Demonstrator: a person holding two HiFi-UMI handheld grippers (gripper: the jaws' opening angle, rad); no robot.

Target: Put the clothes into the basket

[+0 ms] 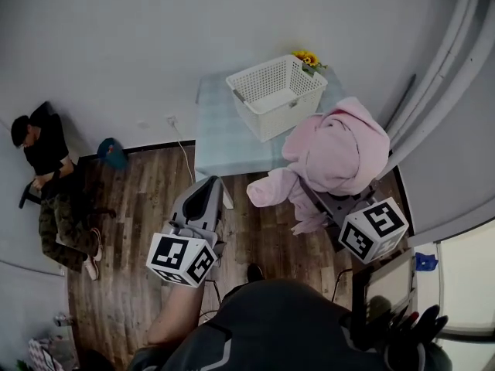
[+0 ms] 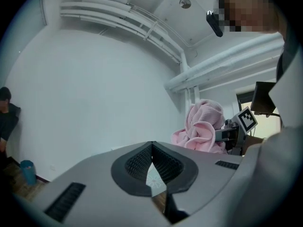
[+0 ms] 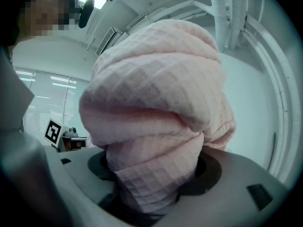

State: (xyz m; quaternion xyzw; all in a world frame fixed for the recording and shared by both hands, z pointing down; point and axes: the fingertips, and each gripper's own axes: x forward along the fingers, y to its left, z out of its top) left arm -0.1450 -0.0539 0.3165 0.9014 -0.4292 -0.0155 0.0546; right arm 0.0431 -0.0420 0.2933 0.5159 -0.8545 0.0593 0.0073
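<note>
While the white plastic lattice basket (image 1: 277, 95) stands on the pale blue table (image 1: 224, 141) by the grey wall (image 1: 116, 52), the right gripper (image 1: 329, 205) clamps the pink waffle-knit garment (image 1: 336, 149) (just beside the basket); the left gripper (image 1: 207, 195) is closed, empty.

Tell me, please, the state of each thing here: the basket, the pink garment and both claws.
Basket: upright on the table, empty.
Garment: bunched up, held in the air beside the table, not yet in the basket.
Right claw: shut on the garment.
Left claw: shut, holding nothing.
</note>
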